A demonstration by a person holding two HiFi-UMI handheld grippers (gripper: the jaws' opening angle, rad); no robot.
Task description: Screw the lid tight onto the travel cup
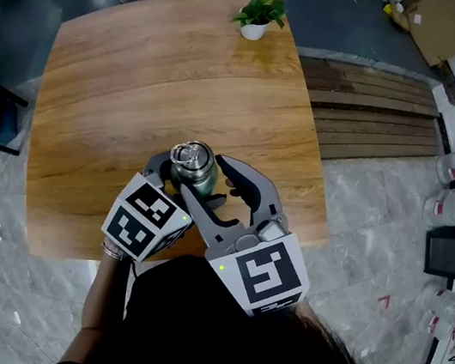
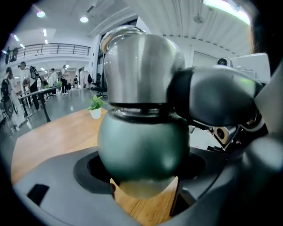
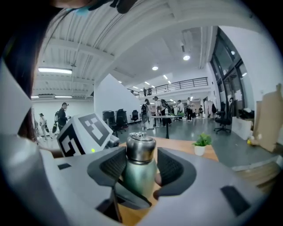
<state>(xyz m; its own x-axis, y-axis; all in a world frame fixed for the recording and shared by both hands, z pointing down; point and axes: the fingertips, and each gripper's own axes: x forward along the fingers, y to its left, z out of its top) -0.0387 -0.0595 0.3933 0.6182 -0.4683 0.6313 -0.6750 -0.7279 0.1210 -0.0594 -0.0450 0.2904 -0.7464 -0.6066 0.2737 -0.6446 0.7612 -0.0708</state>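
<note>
Desk (image 1: 142, 74): broad wooden top, bare across most of its surface. The travel cup (image 2: 141, 145) stands upright near the near edge, close to the person.

Left tool (image 2: 141, 171): pinching the green body of the cup low down, one jaw on each side.

Right tool (image 3: 140, 170): jaws spread, flanking the steel lid (image 3: 140, 148) with a gap showing on either side, so it is not gripped.

Judgement: the lid is seated and the tightening grip is not yet taken. The right jaws should close squarely on the lid's band, above the seam, and turn about the cup's upright axis while the left holds firm.

Clearance: the near edge is close, so avoid dragging the cup toward it. The potted plant (image 1: 259, 15) is well apart at the far edge.
</note>
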